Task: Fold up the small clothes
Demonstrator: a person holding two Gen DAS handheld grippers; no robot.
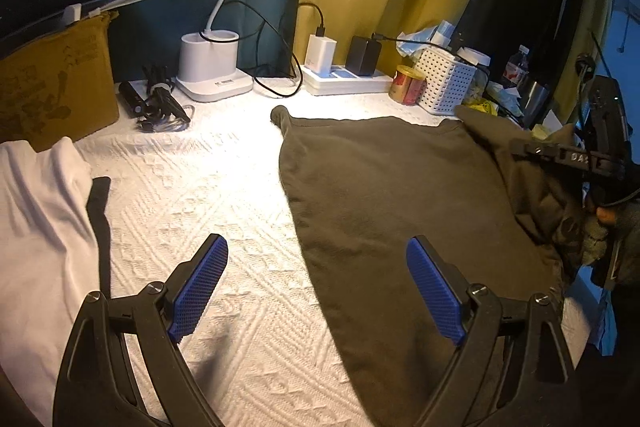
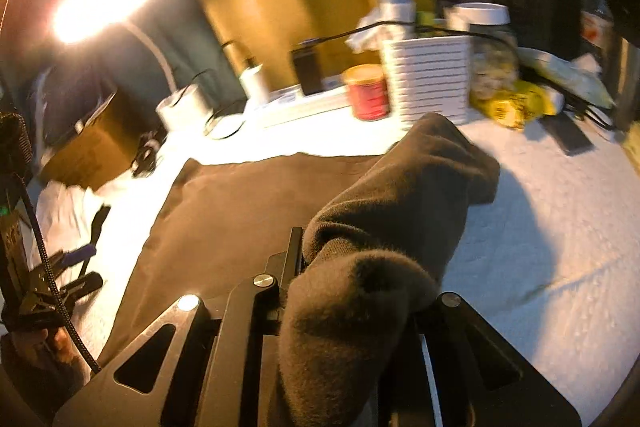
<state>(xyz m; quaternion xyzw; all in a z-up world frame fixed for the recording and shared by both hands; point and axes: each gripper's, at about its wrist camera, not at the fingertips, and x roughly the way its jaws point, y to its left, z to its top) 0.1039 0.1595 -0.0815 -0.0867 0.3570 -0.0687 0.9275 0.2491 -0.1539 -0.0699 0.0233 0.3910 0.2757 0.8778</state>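
An olive-brown garment [image 1: 384,195] lies spread on the white textured cover [image 1: 208,187]. My left gripper [image 1: 316,287] is open and empty, low over the garment's left edge, its blue pads [image 1: 200,287] wide apart. My right gripper [image 1: 560,155] shows at the right edge of the left wrist view, holding up the garment's right side. In the right wrist view the right gripper [image 2: 360,287] is shut on a bunched fold of the garment [image 2: 400,195], lifted over the flat part [image 2: 224,211]. The cloth hides its fingertips.
A white garment [image 1: 40,227] lies at the left. Along the back stand a cardboard box [image 1: 52,83], a white lamp base [image 1: 212,67], a power strip with chargers [image 1: 344,79], a red can [image 1: 408,85] and a white basket [image 1: 444,79]. Cables lie near the lamp.
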